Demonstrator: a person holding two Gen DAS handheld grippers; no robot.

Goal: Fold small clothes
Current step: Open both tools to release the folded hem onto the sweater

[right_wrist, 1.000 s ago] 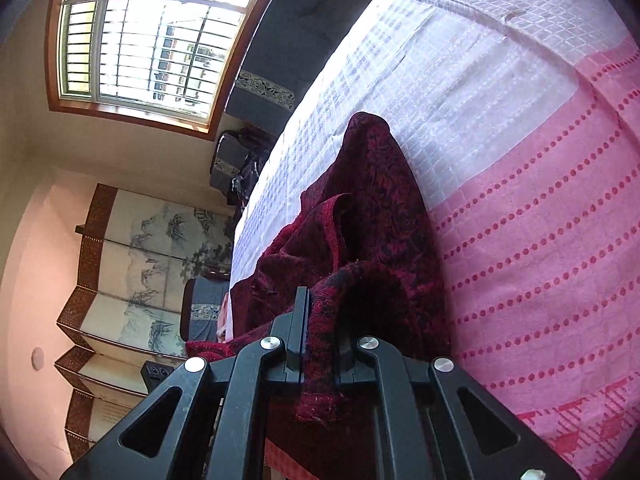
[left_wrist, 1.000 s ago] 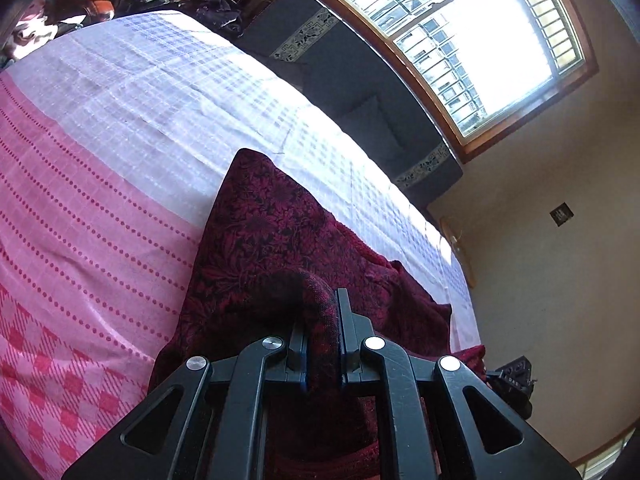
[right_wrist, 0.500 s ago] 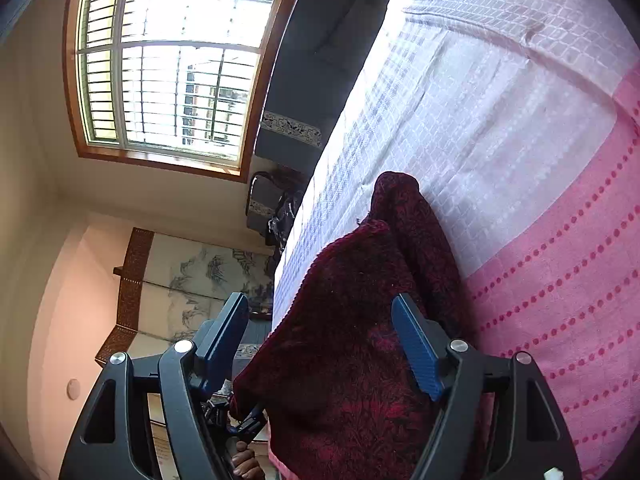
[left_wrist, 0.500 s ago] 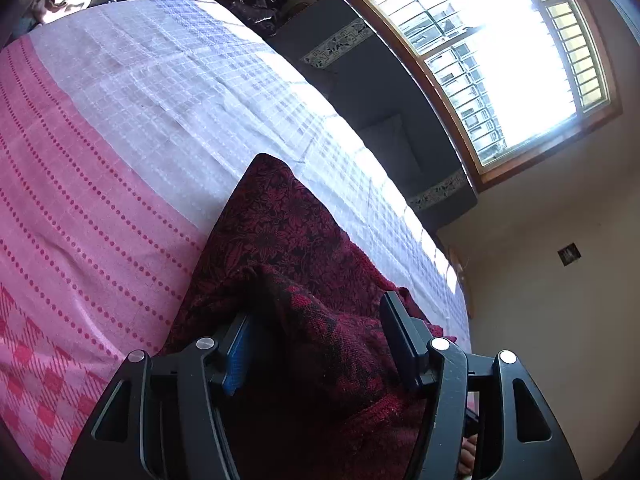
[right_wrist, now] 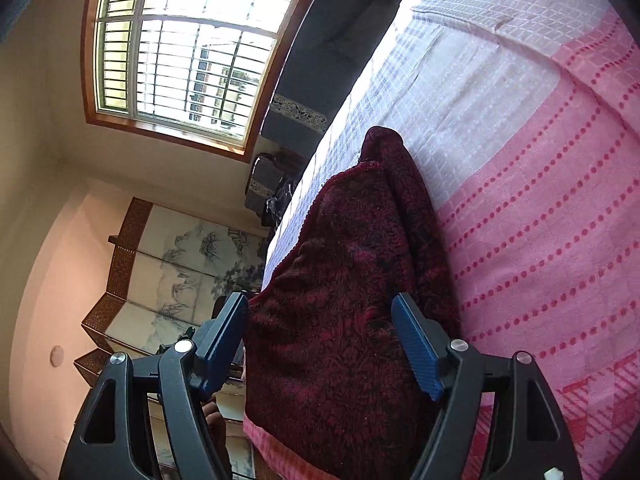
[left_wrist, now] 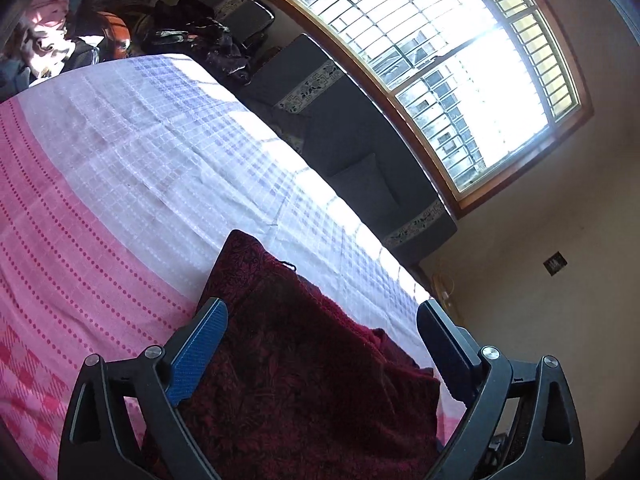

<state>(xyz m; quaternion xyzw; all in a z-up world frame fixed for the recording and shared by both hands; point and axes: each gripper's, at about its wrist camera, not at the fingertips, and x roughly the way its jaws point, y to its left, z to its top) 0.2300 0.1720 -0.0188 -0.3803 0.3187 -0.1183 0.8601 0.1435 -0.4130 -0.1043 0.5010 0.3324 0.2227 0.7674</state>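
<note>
Figure. Release after a fold, seen from both wrist cameras. The dark red patterned garment (left_wrist: 304,380) lies on the bed (left_wrist: 120,184), which is covered with a pink-and-white woven sheet; the garment sits at the bed's near edge, over the pink dotted band, with its far rounded end reaching onto the white checked part. An upper layer with a corded hem lies doubled over a lower one, its hem running along the garment's length in the right wrist view (right_wrist: 352,300), which suggests one fold has been laid.

Left claw (left_wrist: 322,320): jaws opening, very wide; the cloth lies below and between them, but neither blue pad (left_wrist: 200,348) presses on it, so the garment is released. Right claw (right_wrist: 320,312): jaws spread and holding nothing; the cloth passes between them without being pinched.

Both claws point down the garment's length from its near end, probably because that end was the part carried over; letting go there leaves the layers resting flat under their own weight. The next fold would likely need a fresh hold on an edge.

Behind the bed: a dark sofa (left_wrist: 352,136) beneath a barred window (left_wrist: 460,80); a painted folding screen (right_wrist: 180,272) at the wall.
</note>
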